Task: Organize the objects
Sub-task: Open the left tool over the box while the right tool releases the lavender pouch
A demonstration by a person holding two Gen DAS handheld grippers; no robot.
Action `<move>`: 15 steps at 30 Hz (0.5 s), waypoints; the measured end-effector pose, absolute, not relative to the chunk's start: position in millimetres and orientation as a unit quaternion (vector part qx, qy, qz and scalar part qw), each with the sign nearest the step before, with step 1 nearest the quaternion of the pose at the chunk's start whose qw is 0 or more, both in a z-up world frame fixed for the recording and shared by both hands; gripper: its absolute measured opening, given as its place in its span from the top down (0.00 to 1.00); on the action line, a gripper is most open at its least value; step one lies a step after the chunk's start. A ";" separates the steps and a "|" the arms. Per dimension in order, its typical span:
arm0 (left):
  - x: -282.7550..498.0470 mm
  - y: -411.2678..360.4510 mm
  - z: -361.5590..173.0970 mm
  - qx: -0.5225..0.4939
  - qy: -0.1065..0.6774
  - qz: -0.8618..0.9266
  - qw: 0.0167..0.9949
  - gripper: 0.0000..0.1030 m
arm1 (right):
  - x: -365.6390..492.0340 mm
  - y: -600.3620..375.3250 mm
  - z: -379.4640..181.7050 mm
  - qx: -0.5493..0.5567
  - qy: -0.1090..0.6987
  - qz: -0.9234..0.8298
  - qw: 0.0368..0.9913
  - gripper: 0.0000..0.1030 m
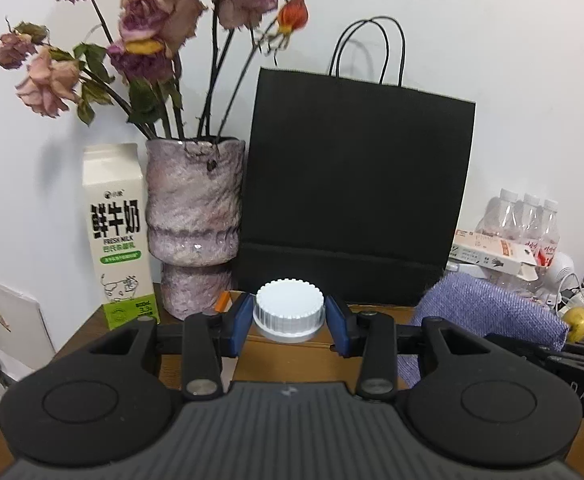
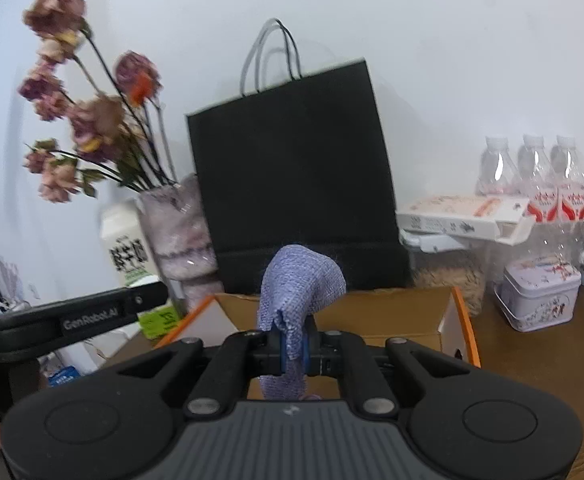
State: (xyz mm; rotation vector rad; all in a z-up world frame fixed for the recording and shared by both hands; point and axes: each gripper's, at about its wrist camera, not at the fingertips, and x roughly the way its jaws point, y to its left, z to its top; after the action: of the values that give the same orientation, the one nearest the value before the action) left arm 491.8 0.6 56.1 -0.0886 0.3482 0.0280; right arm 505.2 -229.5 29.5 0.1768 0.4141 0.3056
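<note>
My left gripper [image 1: 289,320] holds a white ribbed cap [image 1: 289,309] between its blue pads [image 1: 239,322], one pad on each side, dead ahead at twelve o'clock above the cardboard box [image 1: 275,354]. My right gripper [image 2: 293,350] is pinched narrow on a fold of purple cloth [image 2: 298,280], which rises at twelve o'clock over the open box [image 2: 404,312]. Beyond, the black paper bag [image 1: 356,188] stands against the wall. At ten o'clock in the left view sit the vase of dried roses [image 1: 193,224] and, just beside it, a milk carton [image 1: 117,236]. At two o'clock in the right view: a small tin [image 2: 540,294] and water bottles [image 2: 532,176].
</note>
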 end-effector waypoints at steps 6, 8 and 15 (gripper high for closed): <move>511.5 -5.8 37.5 -0.039 0.193 0.001 0.980 0.60 | 517.8 -231.8 17.4 0.087 0.223 0.134 0.962 0.94; 516.9 -8.5 29.7 -0.035 0.204 -0.004 0.978 0.60 | 520.7 -232.3 14.0 0.083 0.228 0.126 0.962 0.94; 526.2 -9.7 15.0 -0.028 0.233 -0.012 0.972 0.37 | 530.6 -229.4 4.1 0.056 0.257 0.091 0.961 0.84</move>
State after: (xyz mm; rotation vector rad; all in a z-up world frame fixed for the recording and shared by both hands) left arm 526.2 -9.7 15.0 -0.0558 0.4706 -0.0239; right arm 530.6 -229.4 4.1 0.1133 0.5204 0.1839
